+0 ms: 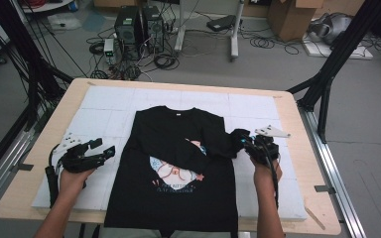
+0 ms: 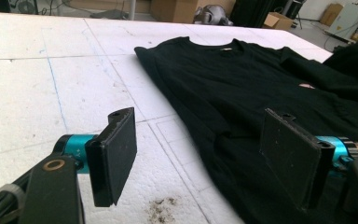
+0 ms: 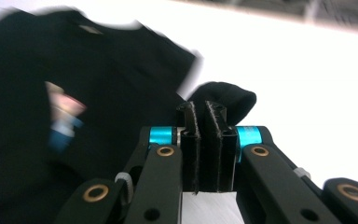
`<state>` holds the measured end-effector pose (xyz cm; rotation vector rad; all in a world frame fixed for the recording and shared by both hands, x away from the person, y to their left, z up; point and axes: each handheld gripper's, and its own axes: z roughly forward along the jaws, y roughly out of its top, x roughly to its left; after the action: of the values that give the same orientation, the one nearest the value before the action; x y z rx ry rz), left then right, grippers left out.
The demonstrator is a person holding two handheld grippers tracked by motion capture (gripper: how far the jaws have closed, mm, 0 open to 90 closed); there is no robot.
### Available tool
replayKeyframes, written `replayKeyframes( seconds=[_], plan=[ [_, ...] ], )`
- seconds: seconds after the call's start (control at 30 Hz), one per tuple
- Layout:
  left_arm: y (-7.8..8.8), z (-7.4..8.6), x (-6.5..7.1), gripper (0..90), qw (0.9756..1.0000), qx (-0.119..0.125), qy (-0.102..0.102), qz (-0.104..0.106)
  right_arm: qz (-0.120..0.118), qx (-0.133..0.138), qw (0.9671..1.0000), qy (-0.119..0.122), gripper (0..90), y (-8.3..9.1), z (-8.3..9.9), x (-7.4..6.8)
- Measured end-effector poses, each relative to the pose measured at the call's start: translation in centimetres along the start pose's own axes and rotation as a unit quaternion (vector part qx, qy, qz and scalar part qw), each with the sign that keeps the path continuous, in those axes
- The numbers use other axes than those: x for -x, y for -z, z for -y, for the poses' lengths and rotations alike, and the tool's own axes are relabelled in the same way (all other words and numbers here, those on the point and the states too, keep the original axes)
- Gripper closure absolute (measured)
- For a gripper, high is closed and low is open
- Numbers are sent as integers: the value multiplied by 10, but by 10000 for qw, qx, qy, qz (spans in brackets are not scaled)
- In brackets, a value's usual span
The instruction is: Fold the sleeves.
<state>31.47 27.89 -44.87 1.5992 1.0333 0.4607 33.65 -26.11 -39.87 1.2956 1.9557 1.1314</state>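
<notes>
At frame centre, the black printed cotton T-shirt (image 1: 173,163) lies flat; right gripper (image 1: 254,143) pinches its folded sleeve (image 1: 218,144); left gripper (image 1: 99,148) gapes empty at lower left.

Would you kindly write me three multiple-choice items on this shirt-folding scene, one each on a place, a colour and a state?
1. Where does the left tongs sit?
A. beside the shirt's edge, over the white foam
B. on the collar
C. on the printed picture

2. What colour is the T-shirt?
A. white
B. black
C. red

3. How do the jaws of the right tongs stand?
A. wide apart
B. shut together
C. clamped on a box

Answers:
1 A: the high view shows it beside the shirt's side edge, above the white foam board, and the left gripper view shows its open jaws astride that edge.
2 B: the cloth is black, with a small pink and blue print.
3 B: the right gripper view shows the pads nearly touching, with the black sleeve end just beyond them.
</notes>
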Motion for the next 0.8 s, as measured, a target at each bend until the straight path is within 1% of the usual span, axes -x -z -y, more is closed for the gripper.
replayKeyframes(
  seconds=[0.07,0.13,0.17,0.23,0.27,0.4,0.53,0.57,0.63,0.7,0.77,0.8],
  plan=[
    [1,0,-1,278,10000,7,6,-11,-244,123,9994,194,847,-2,-14,-18],
    [1,0,-2,278,10000,8,13,-16,-499,185,9978,385,847,-7,-24,-37],
    [2,0,-2,278,10000,30,53,-20,-613,196,9967,486,847,-11,-27,-47],
    [2,0,-3,278,10000,34,38,-20,-873,192,9943,587,847,-18,-32,-67],
    [2,0,-3,279,10000,33,41,-20,-978,191,9927,685,847,-22,-34,-76],
    [2,0,-3,278,10000,34,47,-12,-1300,17,9861,1030,846,-40,-37,-109],
    [2,0,-3,278,10000,27,58,4,-1589,-45,9812,1097,845,-56,-38,-134],
    [2,0,-3,278,10000,27,59,1,-1684,-66,9799,1067,845,-59,-37,-140],
    [2,1,-3,278,10000,26,63,2,-1788,-153,9769,1162,844,-66,-35,-151],
    [2,1,-3,278,10000,22,57,2,-1908,-293,9731,1258,842,-73,-32,-162],
    [2,1,-3,278,10000,19,51,7,-2021,-429,9694,1326,814,-79,-28,-170],
    [2,1,-3,278,10000,14,49,15,-2142,-502,9678,1227,768,-81,-27,-174]
  ],
)
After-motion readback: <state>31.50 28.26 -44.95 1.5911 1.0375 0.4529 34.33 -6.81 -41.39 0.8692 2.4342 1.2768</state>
